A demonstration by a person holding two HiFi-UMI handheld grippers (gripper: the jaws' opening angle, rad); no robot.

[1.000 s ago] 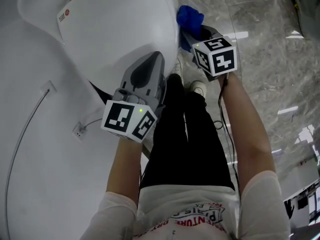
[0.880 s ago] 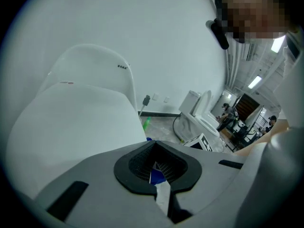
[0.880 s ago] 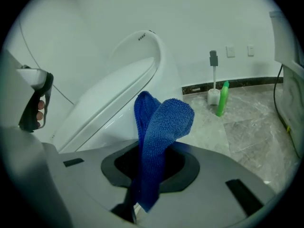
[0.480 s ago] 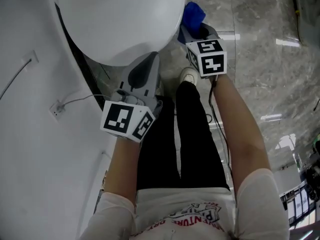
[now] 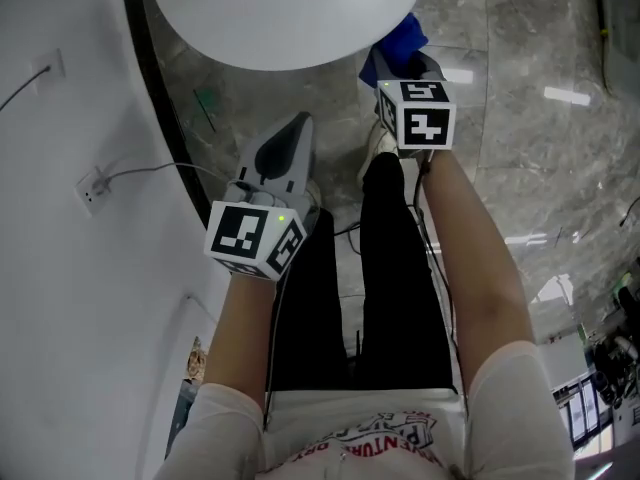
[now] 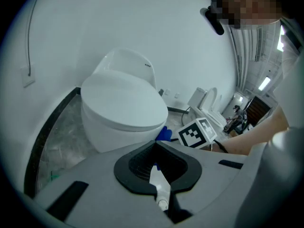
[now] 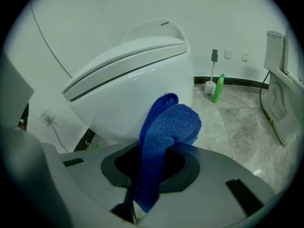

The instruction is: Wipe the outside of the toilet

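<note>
The white toilet (image 5: pixel 290 18) fills the top of the head view, lid down (image 7: pixel 128 63). My right gripper (image 5: pixel 396 64) is shut on a folded blue cloth (image 7: pixel 164 132), which sticks up from the jaws just in front of the bowl's side (image 7: pixel 142 103). Whether the cloth (image 5: pixel 405 36) touches the bowl I cannot tell. My left gripper (image 5: pixel 298 128) hangs over the floor below the bowl, shut with nothing in it (image 6: pixel 156 175). From the left gripper view the toilet (image 6: pixel 121 108) stands ahead, apart from the jaws.
A curved white wall with a black skirting (image 5: pixel 160 78) and a socket with a cable (image 5: pixel 92 190) runs along the left. The person's legs (image 5: pixel 390 258) stand between the grippers. A green bottle (image 7: pixel 217 88) and a toilet brush (image 7: pixel 211 82) stand at the far wall.
The toilet has slid up and away in the head view. My left gripper, earlier over the lid, now hangs over the floor. The right gripper with the cloth stays by the bowl's side.
</note>
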